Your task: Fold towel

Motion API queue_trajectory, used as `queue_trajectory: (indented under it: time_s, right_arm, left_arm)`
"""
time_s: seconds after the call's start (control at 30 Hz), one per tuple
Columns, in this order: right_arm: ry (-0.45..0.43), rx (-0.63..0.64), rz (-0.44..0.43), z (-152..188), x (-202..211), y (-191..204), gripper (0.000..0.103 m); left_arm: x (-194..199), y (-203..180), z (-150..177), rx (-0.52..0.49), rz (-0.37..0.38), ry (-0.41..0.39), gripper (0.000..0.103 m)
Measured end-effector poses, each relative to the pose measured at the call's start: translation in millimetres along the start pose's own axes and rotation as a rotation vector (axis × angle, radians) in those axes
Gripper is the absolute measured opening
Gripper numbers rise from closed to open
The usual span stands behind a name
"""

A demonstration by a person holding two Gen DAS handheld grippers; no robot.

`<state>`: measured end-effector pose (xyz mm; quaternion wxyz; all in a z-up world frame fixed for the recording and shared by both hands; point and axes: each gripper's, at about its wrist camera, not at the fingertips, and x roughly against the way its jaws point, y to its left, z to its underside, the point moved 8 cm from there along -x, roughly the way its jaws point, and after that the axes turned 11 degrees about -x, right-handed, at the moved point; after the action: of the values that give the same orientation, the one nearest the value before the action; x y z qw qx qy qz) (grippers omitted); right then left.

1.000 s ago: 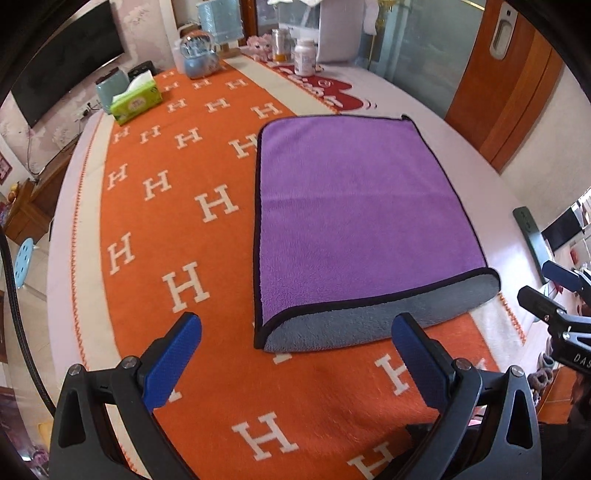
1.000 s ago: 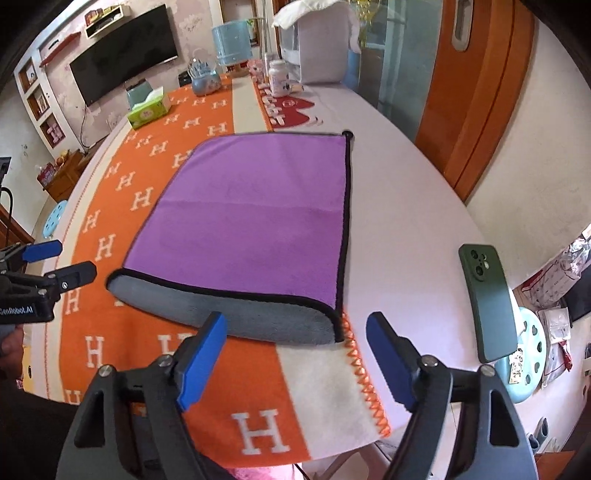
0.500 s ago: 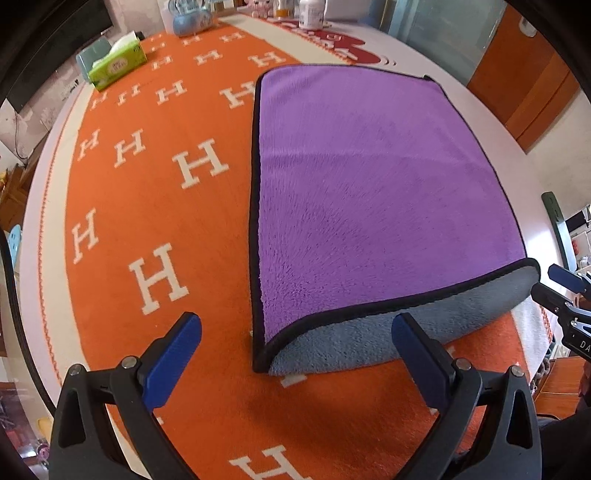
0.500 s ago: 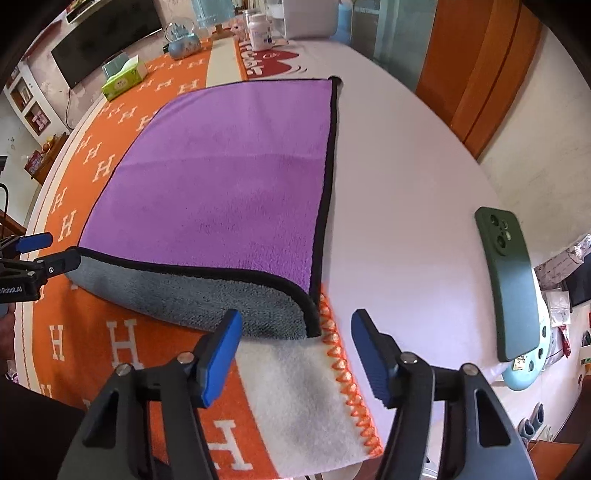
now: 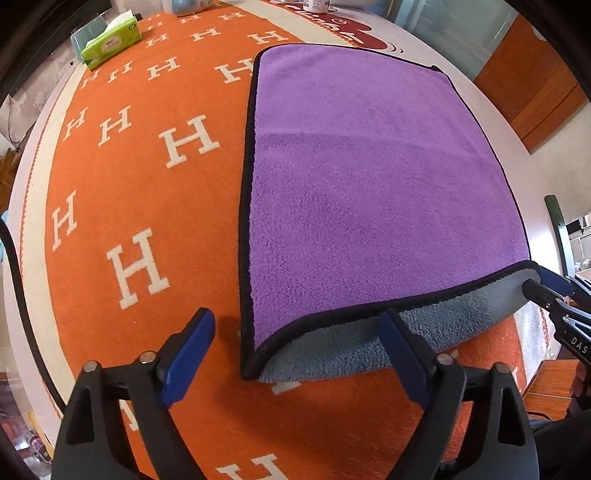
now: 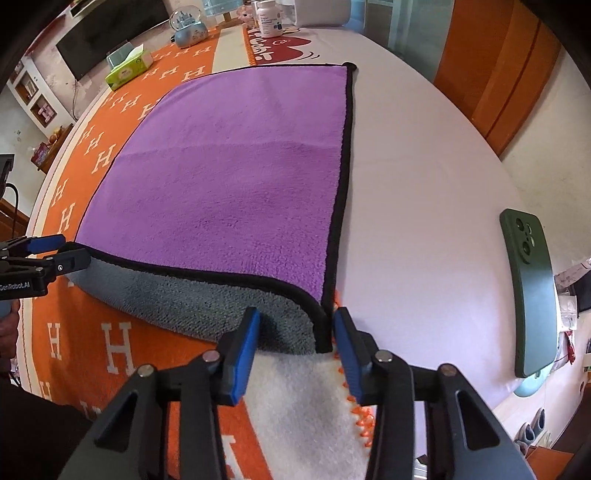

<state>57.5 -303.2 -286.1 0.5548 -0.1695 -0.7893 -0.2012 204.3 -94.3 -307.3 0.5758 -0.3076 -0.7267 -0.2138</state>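
A purple towel (image 5: pixel 369 177) with a grey underside and black trim lies folded once on the table; its near folded edge bulges up. It also shows in the right wrist view (image 6: pixel 236 177). My left gripper (image 5: pixel 299 354) is open, its blue pads on either side of the towel's near left corner. My right gripper (image 6: pixel 295 332) is open but narrowed, its pads on either side of the near right corner (image 6: pixel 317 325). The right gripper also shows in the left wrist view (image 5: pixel 550 291), the left gripper in the right wrist view (image 6: pixel 55 254).
An orange cloth with white H letters (image 5: pixel 140 206) covers the table. A dark green phone (image 6: pixel 532 295) lies right of the towel. A green tissue box (image 5: pixel 110 40), a snow globe (image 6: pixel 188 26) and a white bottle (image 6: pixel 269 18) stand at the far end.
Both grippers have moved forward to the towel's near corners. The right gripper's jaws have narrowed around the right corner.
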Motion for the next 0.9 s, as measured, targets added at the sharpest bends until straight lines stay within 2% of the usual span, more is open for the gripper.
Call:
queue_trajectory:
  time_s: [0.3,0.4,0.53,0.63,0.7,0.9]
  right_arm:
    - [-0.023,-0.007,0.014,-2,6,-4,0.024]
    - [-0.036,-0.001,0.014,-3,9,-3,0.022]
    - [-0.04,0.009,0.004,-2,12,-1,0.02]
    - [-0.038,0.005,-0.006,0,12,-2,0.015]
    - [-0.038,0.003,-0.005,0,12,-3,0.011]
    - [-0.051,-0.003,-0.024,-1,14,-3,0.005]
  left_arm:
    - [5,-2,10,0.025,0.023,-0.001,0.058]
    - [9,2,11,0.034,0.027,-0.005,0.046]
    - [13,3,12,0.041,0.035,-0.005,0.036]
    - [14,5,13,0.043,0.031,0.001,0.026]
    - [14,8,14,0.047,0.025,0.005,0.016]
    - [15,9,16,0.048,0.025,0.008,0.007]
